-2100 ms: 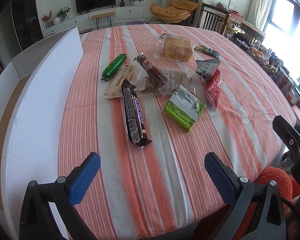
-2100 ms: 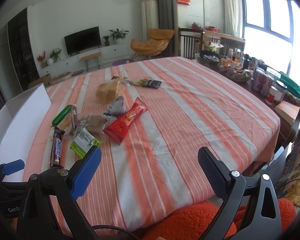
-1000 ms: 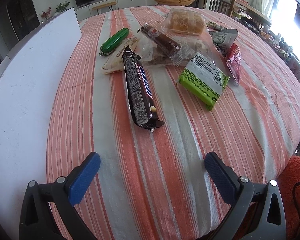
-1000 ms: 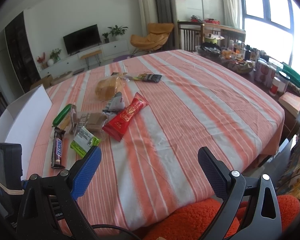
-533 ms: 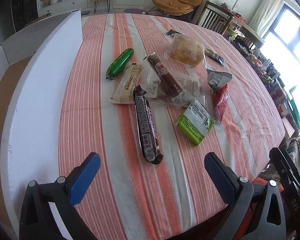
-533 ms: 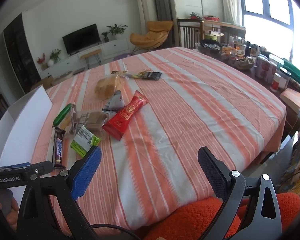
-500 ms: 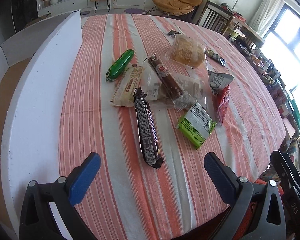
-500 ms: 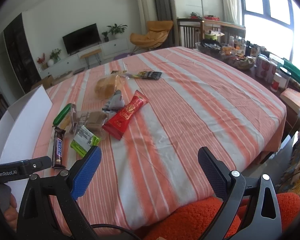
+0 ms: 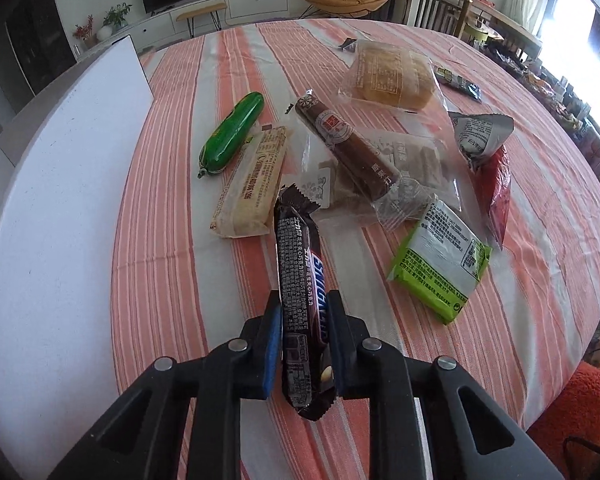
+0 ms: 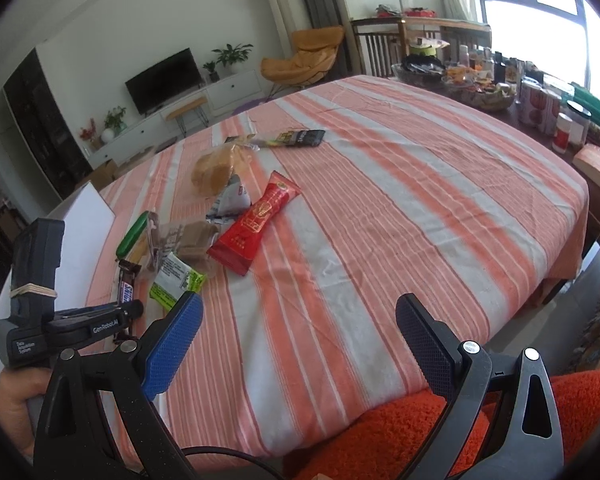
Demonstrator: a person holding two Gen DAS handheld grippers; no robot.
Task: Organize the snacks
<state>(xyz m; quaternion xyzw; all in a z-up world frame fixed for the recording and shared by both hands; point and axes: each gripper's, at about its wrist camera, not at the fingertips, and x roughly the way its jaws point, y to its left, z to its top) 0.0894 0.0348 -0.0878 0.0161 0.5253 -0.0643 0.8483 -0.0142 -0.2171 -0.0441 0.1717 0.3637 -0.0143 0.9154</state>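
My left gripper [image 9: 303, 312] is shut on the near end of a dark Snickers bar [image 9: 300, 280], whose far end points toward the snack pile. The pile on the striped tablecloth [image 9: 172, 216] holds a green sausage stick [image 9: 230, 134], a beige biscuit pack [image 9: 252, 184], a brown sausage [image 9: 348, 148], a lime green packet [image 9: 440, 264], a red packet [image 9: 496, 188], a silver pouch [image 9: 480, 136] and a bread bag [image 9: 392, 76]. My right gripper [image 10: 296, 340] is open and empty above the table's near edge. It sees the left gripper [image 10: 128, 312] holding the Snickers bar [image 10: 126, 286].
A white box [image 9: 52, 200] with an upright flap stands along the table's left side. A dark wrapper [image 10: 300, 138] lies further back. A side table with jars and bowls [image 10: 500, 84] is at the right. An orange cushion [image 10: 400, 432] lies below the near edge.
My left gripper has come down and forward and has shut on the near end of the Snickers bar, which was lying free before. My right gripper has stayed open and almost still.
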